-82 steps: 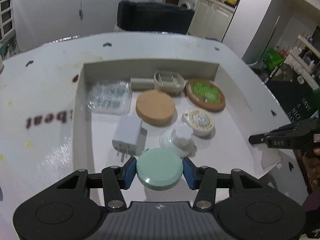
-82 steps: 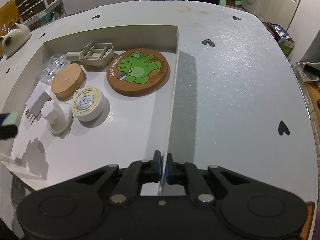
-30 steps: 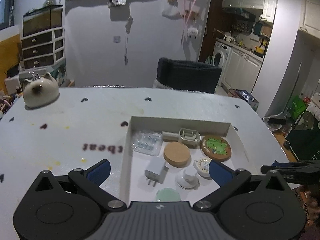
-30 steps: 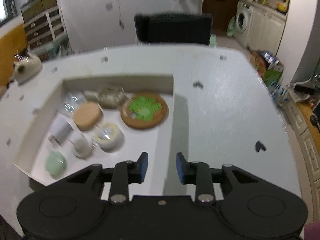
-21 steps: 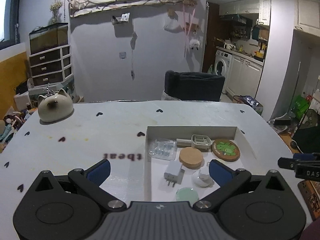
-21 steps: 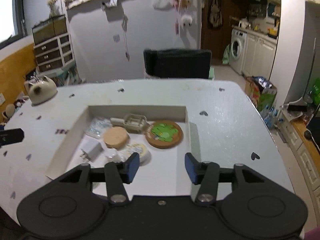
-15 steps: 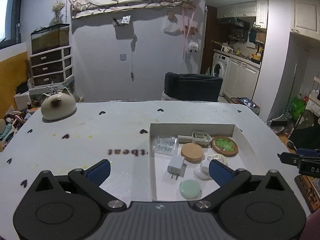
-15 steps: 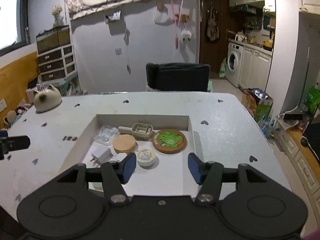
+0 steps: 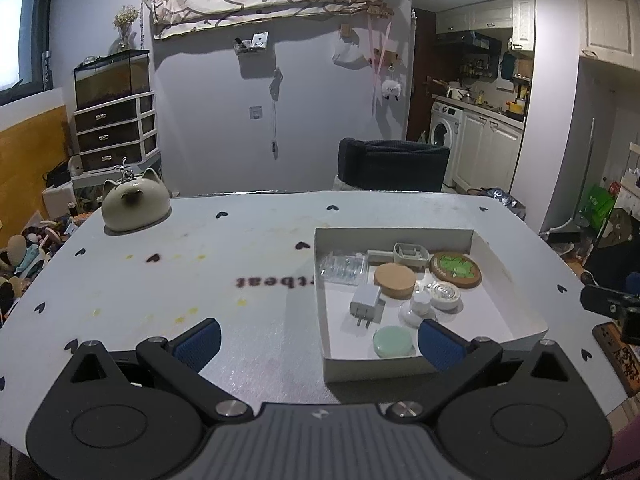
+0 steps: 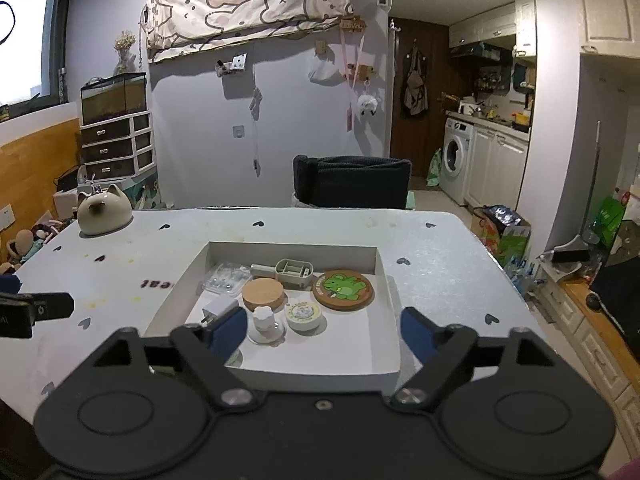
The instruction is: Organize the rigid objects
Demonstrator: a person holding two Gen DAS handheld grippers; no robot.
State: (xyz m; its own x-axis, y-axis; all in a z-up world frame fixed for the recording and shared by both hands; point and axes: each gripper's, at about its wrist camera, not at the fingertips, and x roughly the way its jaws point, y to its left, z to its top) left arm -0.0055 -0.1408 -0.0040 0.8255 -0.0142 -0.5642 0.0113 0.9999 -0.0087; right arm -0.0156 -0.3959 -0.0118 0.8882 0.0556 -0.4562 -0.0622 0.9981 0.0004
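The table [image 9: 160, 280] carries a white tray [image 9: 400, 368] toward its right side, and a cat-shaped pot [image 9: 132, 204] is seen at the far left corner. Inside the tray, a frog coaster [image 9: 456, 269] lies at the far right, a cork disc [image 9: 395, 280] near the middle, a charger [image 9: 366, 300] left of it, and a green disc [image 9: 393, 342] against the near wall.

Little risk is judged to remain; the light tray could be knocked off the near edge if a low gripper is swung across it.

The left gripper [image 9: 316, 342] is held spread wide and empty, with the green disc just ahead between its pads. The right gripper [image 10: 320, 332] is likewise spread and empty, above the tray's near wall.
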